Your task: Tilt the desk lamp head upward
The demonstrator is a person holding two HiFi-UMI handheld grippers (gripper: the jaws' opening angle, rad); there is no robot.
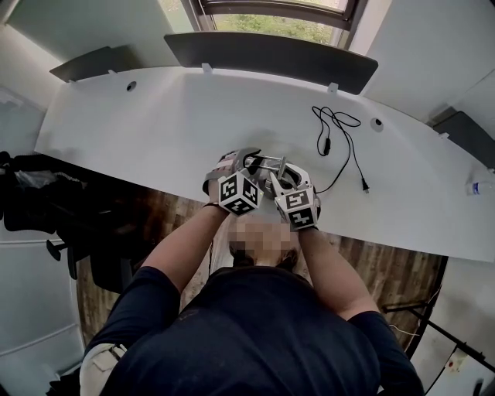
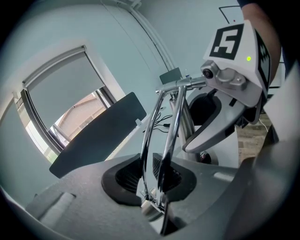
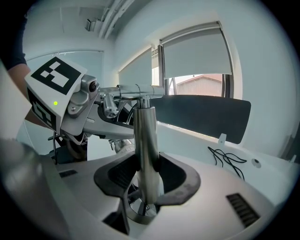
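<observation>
While both of my tools crowd onto the desk lamp [image 1: 267, 164] at the near edge of the white table [image 1: 155, 116], each has a different part of its chrome frame; my left tool [image 2: 151, 174] is clenched on the lamp's two thin rods [image 2: 164, 131], one rod against each black pad, the gap between the pads narrow; those rods climb away from the tool, leaning slightly right, to a short crossbar [image 2: 180, 84] at the top; my right tool [image 3: 146, 176] stands spread wide around the thick upright post [image 3: 144, 140], which fills nearly the whole gap with a pad close on either side, released rather than clamped as far as I can judge; below that tool the post drops to a round chrome foot [image 3: 136, 213]; from the head view the two tools sit side by side, nearly touching, with the lamp's metal just beyond them; which part is the lamp head I cannot tell from any view; a black cable [image 1: 340, 143] lies loose on the table to the right, apart from the lamp; a dark panel [image 1: 271, 54] runs along the table's far edge beneath the window [image 1: 278, 19].
</observation>
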